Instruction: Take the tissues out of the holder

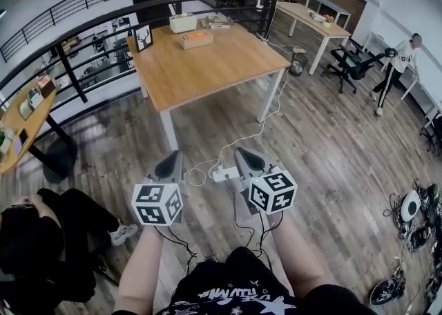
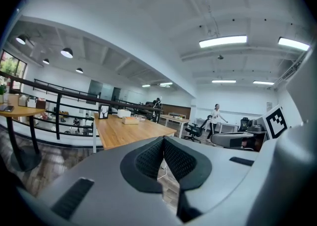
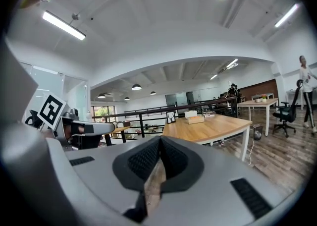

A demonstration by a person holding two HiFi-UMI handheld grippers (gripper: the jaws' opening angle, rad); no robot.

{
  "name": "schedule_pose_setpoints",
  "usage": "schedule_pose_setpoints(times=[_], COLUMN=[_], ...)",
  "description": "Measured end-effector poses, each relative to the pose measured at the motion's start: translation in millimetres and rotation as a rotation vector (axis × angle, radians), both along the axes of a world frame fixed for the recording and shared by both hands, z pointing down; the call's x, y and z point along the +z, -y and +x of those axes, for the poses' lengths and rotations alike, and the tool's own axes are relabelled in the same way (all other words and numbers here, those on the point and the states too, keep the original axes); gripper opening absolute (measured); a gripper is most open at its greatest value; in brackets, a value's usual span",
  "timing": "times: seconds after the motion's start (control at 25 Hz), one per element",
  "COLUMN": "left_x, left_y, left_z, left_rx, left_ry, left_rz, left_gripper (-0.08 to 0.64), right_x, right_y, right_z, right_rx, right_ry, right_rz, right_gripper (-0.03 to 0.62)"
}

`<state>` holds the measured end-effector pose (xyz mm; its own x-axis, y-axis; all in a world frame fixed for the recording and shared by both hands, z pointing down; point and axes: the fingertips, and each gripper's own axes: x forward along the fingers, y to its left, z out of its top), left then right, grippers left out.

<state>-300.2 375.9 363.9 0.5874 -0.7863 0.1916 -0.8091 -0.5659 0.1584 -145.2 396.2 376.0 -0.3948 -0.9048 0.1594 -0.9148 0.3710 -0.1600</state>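
Observation:
A wooden tissue holder [image 1: 197, 39] with an orange top stands at the far end of a long wooden table [image 1: 207, 72]. It also shows small in the left gripper view as the holder [image 2: 131, 120] and in the right gripper view as the holder [image 3: 196, 119]. Both grippers hang side by side over the floor, well short of the table. My left gripper [image 1: 171, 161] is shut with nothing in it, and its jaws [image 2: 163, 143] meet at the tip. My right gripper [image 1: 247, 158] is shut too, and its jaws [image 3: 160, 143] are closed and empty.
A white box [image 1: 183, 23] and a deer picture frame [image 1: 143, 37] stand near the holder. A power strip [image 1: 224, 172] with cables lies on the floor ahead. A seated person [image 1: 41, 231] is at lower left, next to a round table [image 1: 21, 123]. A railing [image 1: 83, 27] runs behind.

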Motion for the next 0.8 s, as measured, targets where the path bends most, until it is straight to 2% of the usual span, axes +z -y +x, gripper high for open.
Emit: schedule_pose_setpoints(times=[0.2, 0.48, 0.8], left_x=[10, 6, 17], left_y=[6, 20, 51], left_z=[6, 16, 35], left_rx=[0.036, 0.054, 0.013], left_ry=[-0.014, -0.013, 0.012], left_rz=[-0.022, 0.002, -0.012], left_gripper=[0.012, 0.012, 0.012], right_x=[5, -1, 13], right_y=[-2, 6, 40], right_z=[-7, 11, 65], right_rx=[0.012, 0.057, 0.098], right_ry=[0.000, -0.016, 0.032], right_rz=[0.000, 0.028, 0.012], right_gripper=[0.017, 0.017, 0.017])
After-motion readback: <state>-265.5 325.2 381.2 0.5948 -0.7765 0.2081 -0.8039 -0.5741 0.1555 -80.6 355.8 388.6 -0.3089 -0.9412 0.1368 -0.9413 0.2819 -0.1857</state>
